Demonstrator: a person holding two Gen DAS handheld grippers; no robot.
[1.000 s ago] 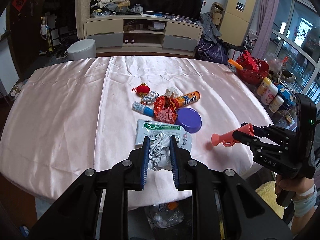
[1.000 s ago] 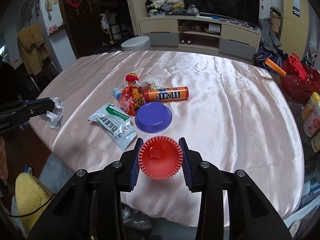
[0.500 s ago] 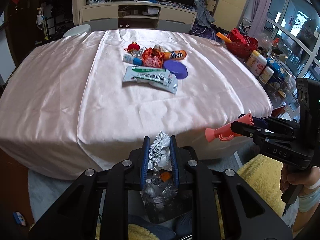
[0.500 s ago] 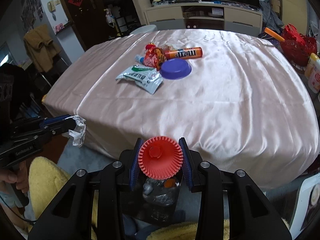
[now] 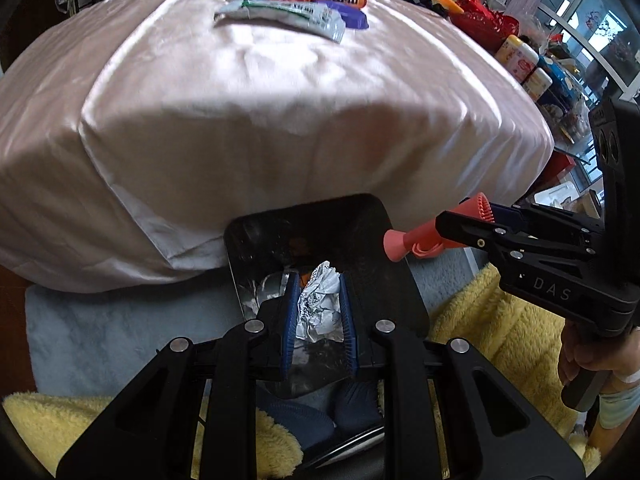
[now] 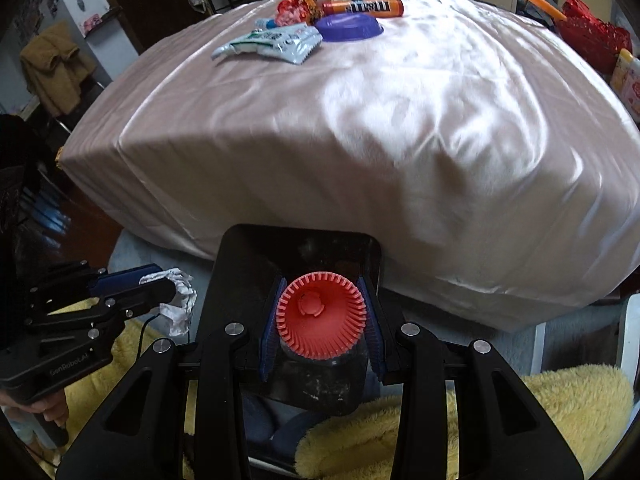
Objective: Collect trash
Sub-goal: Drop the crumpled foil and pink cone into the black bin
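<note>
My left gripper (image 5: 318, 312) is shut on a crumpled ball of silver foil (image 5: 320, 306), held over the mouth of a black trash bin (image 5: 372, 248) on the floor below the table edge. My right gripper (image 6: 322, 316) is shut on a red ribbed plastic cup (image 6: 320, 314), also over the bin (image 6: 248, 280). Each gripper shows in the other's view: the right gripper (image 5: 486, 222) with the red cup (image 5: 420, 238) at the right, the left gripper (image 6: 160, 284) with the foil (image 6: 178, 300) at the left. Foil scraps lie inside the bin.
On the pink satin tablecloth (image 5: 260, 100) lie a white-green wrapper (image 6: 272, 42), a purple bowl (image 6: 348, 28), an orange tube (image 6: 362, 7) and a red crumpled wrapper (image 6: 294, 8). Yellow fluffy cushions (image 5: 480, 320) flank the bin. Bottles (image 5: 520, 56) and a red basket (image 6: 592, 36) stand at the right.
Both grippers have dropped from table height to below the table edge and tilted down, so the trash bin now fills the space under them. Each keeps its grip on its item.
</note>
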